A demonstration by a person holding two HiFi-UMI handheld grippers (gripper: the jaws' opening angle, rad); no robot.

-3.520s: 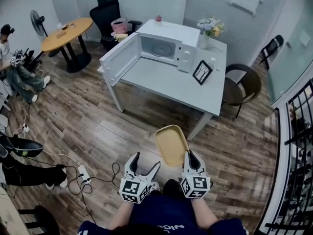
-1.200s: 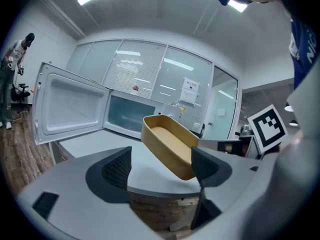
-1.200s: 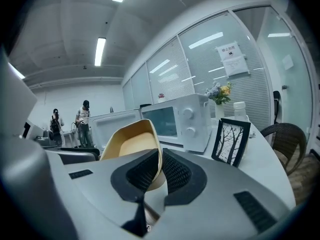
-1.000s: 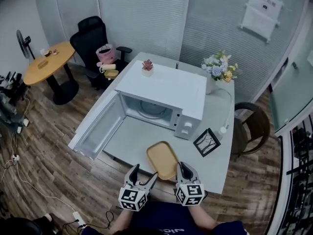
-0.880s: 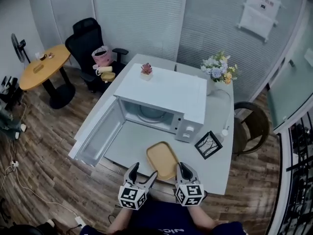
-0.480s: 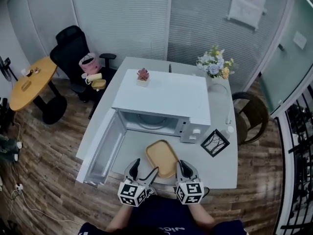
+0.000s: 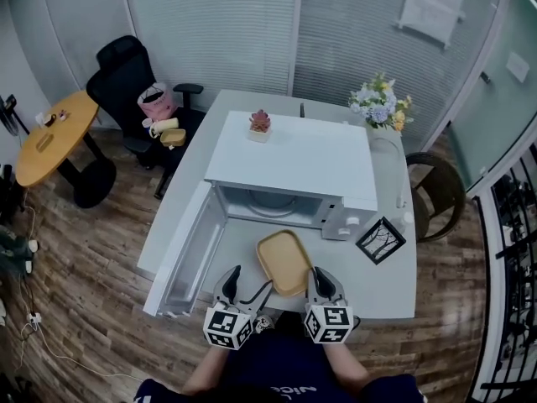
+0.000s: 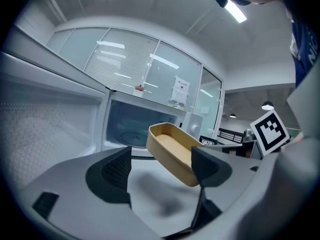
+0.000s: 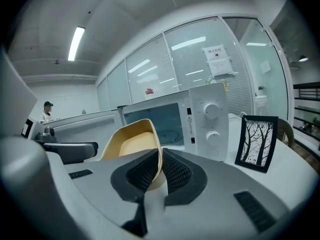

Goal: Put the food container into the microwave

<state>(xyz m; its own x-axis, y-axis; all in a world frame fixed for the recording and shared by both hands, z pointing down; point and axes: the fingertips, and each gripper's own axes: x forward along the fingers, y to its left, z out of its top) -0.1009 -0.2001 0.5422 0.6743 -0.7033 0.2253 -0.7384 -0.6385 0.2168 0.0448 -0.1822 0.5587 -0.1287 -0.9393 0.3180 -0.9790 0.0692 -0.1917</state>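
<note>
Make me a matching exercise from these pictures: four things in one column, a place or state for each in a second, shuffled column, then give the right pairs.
Things
1. food container
2. microwave door
3. left gripper
4. small potted plant

Places and states
A. stands on top of the microwave
B. swung wide open
C. rim pinched in the right gripper
D. jaws apart, gripping nothing

Pairs: 1-C, 2-B, 3-D, 4-A
</note>
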